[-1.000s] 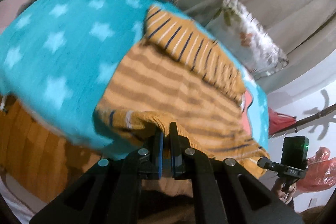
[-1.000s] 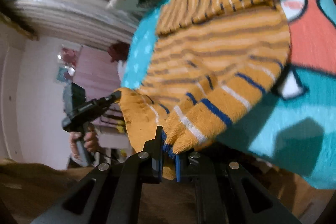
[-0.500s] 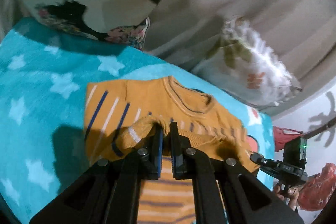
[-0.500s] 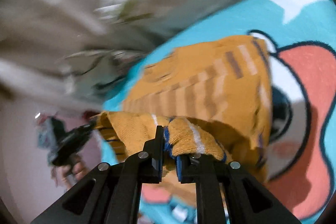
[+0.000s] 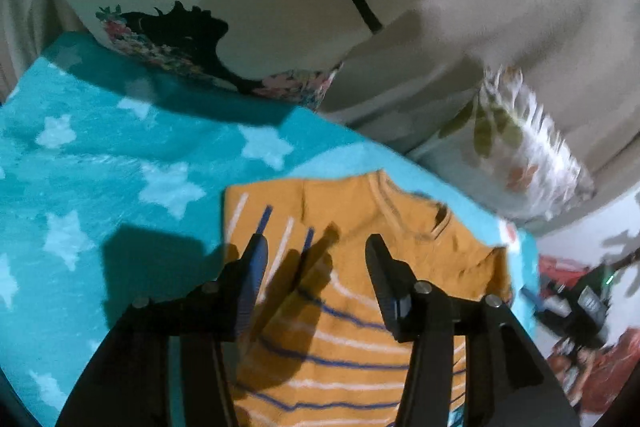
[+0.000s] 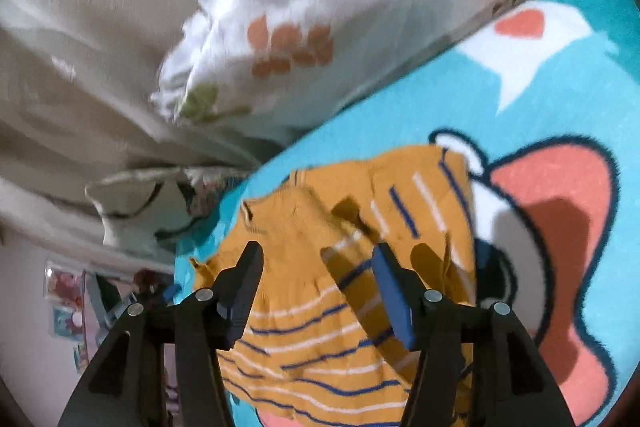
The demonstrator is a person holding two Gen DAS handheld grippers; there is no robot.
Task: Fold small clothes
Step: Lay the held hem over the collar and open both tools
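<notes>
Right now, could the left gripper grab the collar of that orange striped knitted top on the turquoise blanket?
Probably yes. The left gripper, jaws opening and empty, hangs over the orange striped knitted top; its collar lies just ahead on the turquoise star blanket, uncovered.

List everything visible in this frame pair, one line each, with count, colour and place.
sweater: one, mustard with blue and white stripes, folded on the blanket under both tongs.
blanket: one, turquoise with pale stars and a cartoon print, under the sweater.
pillows: two, white with prints, behind the blanket.
curtain: beige, behind the pillows.
left tongs: black, blue pads, jaws opening, nothing gripped.
right tongs: black, blue pads, jaws opening, nothing gripped.
</notes>
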